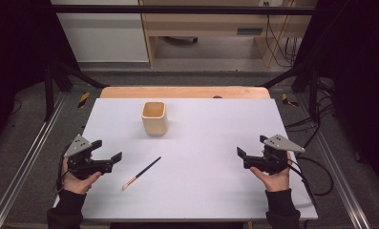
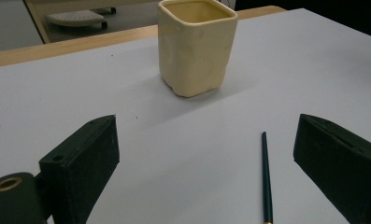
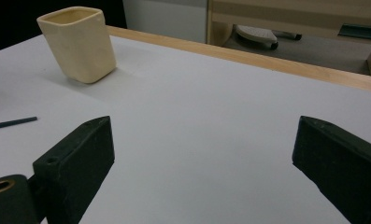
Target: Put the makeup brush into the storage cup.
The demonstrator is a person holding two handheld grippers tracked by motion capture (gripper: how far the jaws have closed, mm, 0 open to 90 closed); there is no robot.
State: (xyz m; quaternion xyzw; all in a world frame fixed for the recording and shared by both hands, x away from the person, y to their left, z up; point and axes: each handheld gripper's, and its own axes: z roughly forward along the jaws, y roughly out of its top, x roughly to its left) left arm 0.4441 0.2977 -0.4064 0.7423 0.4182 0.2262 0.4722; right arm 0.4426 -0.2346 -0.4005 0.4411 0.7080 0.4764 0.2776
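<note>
So the setup is a white table (image 1: 201, 191) with a cream square cup (image 1: 154, 118) standing upright toward the far middle, and a thin dark paintbrush (image 1: 142, 173) lying flat on the board, nearer the person's side and a bit left of center. The brush sits diagonally, its light tip end pointing toward the near-left, well apart from the cup.

The left gripper (image 1: 109, 153) sits low at the left side of the table, held in the person's left hand (image 1: 77, 181), with its jaws spread wide and nothing between them. In the left gripper view the brush lies just inside the right-hand jaw, not touched, with the cup straight ahead.

The right gripper (image 1: 252, 148) is way over at the right side, jaws also wide apart and empty, held by the right hand (image 1: 273, 180).
</note>
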